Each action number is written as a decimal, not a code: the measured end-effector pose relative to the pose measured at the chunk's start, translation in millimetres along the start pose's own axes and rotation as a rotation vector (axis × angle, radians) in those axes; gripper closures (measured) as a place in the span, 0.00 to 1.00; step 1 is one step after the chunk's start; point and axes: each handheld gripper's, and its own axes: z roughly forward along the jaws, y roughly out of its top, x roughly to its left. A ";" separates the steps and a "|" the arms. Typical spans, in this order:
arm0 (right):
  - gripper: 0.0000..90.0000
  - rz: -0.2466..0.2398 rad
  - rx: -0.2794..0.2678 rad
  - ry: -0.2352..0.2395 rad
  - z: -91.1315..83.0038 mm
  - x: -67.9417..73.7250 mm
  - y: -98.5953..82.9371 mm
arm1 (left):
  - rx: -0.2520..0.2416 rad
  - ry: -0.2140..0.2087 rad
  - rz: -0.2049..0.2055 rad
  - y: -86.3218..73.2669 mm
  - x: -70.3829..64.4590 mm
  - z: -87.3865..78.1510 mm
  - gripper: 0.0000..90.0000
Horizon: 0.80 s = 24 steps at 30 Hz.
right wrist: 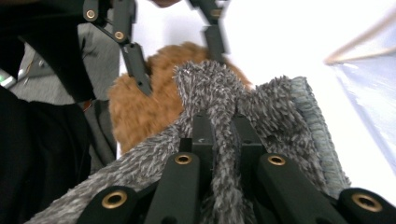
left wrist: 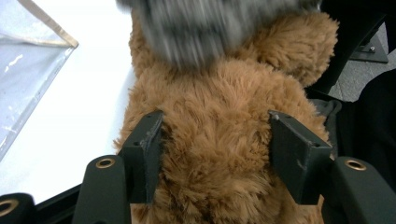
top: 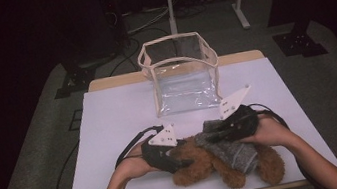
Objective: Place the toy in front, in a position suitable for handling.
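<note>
A brown teddy bear [top: 202,163] lies on the near part of the white table [top: 110,123], a little right of the middle. It wears a grey fuzzy garment [top: 233,153] over its body.

The left gripper [top: 179,162] is at the left side of the bear. In the left gripper view its two black jaws stand wide, one on each side of the brown fur [left wrist: 215,154], and both press against the fur, so the gripper grips the bear's body across a broad part. The person's left hand [top: 132,166] holds this gripper just above the table.

The right gripper [top: 209,136] is on the far right side of the bear, held by the right hand [top: 268,132]. In the right gripper view its jaws are narrow and pinch a raised fold of the grey garment [right wrist: 219,116] between them. Behind this fold the brown fur [right wrist: 140,112] shows.

A clear plastic bag [top: 181,72] with a beige trim stands open at the far middle of the table, apart from the bear. I can read no brand, label or writing on the bear, the garment or the bag.
</note>
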 end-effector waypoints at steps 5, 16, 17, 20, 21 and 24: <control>0.91 0.049 -0.026 -0.054 -30.6 -4.9 -20.3 | -0.005 0.000 -0.009 -2.4 0.5 -1.5 0.44; 0.91 0.047 -0.021 -0.037 -20.4 2.1 -27.8 | 0.003 0.004 0.011 21.2 5.1 9.0 0.40; 0.91 0.044 -0.019 -0.038 -19.9 3.2 -27.1 | 0.004 -0.002 0.006 20.3 5.6 9.8 0.40; 0.91 0.047 -0.029 -0.046 -25.8 2.5 -30.3 | 0.012 -0.011 0.008 15.8 5.0 10.3 0.43; 0.91 0.059 -0.034 -0.051 -30.2 1.3 -33.1 | 0.010 -0.013 0.005 14.6 4.6 10.6 0.43; 0.91 0.070 -0.047 -0.078 -40.7 -0.8 -39.6 | 0.014 -0.013 0.005 13.2 3.7 10.3 0.43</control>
